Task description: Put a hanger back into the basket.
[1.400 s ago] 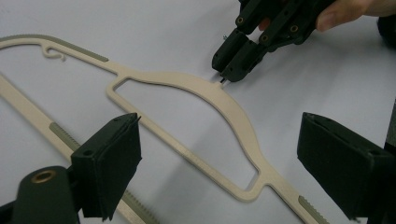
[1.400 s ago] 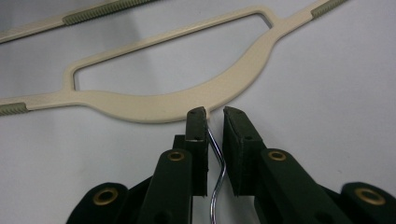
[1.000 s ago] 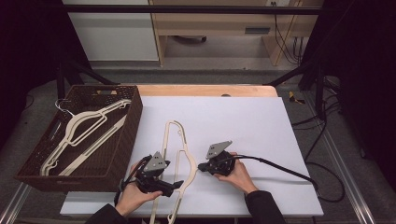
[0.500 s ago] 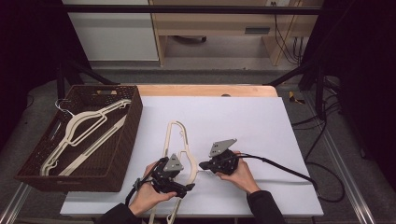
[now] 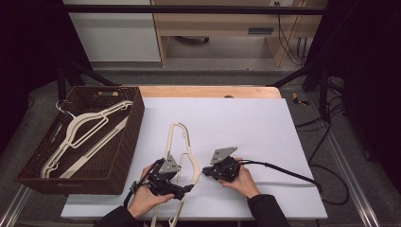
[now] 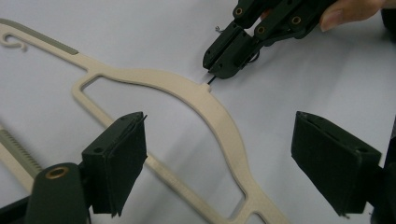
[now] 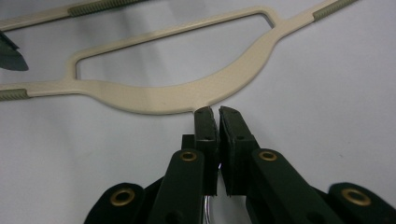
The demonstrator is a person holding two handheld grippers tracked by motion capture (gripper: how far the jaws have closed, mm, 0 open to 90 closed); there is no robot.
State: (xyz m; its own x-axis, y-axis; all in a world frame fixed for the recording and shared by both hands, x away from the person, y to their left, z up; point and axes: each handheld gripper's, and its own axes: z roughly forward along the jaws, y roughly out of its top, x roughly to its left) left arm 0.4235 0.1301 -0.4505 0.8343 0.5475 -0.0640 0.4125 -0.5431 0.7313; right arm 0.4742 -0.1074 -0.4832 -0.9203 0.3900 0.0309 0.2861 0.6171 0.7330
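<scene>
A cream plastic hanger [image 5: 182, 142] lies flat on the white table top [image 5: 246, 123], its neck turned to the right. My right gripper [image 5: 204, 171] points at that neck and is shut on the hanger's thin metal hook [image 7: 208, 205], which runs between its pads; the tips [image 7: 218, 112] almost touch the neck. My left gripper [image 5: 188, 188] hovers over the hanger's near arm, open wide, with the cream bar [image 6: 219, 112] passing untouched between its jaws [image 6: 219, 140]. The right gripper's tip [image 6: 217, 72] sits across the hanger from it.
A dark woven basket [image 5: 120, 156] stands at the table's left and holds several cream hangers [image 5: 85, 132]. The right gripper's cable [image 5: 283, 170] trails off to the right. Bare white surface stretches behind and to the right of the hands.
My left hand and gripper have edged a little to the right, over the hanger's arm. The right gripper and the hanger have stayed put.
</scene>
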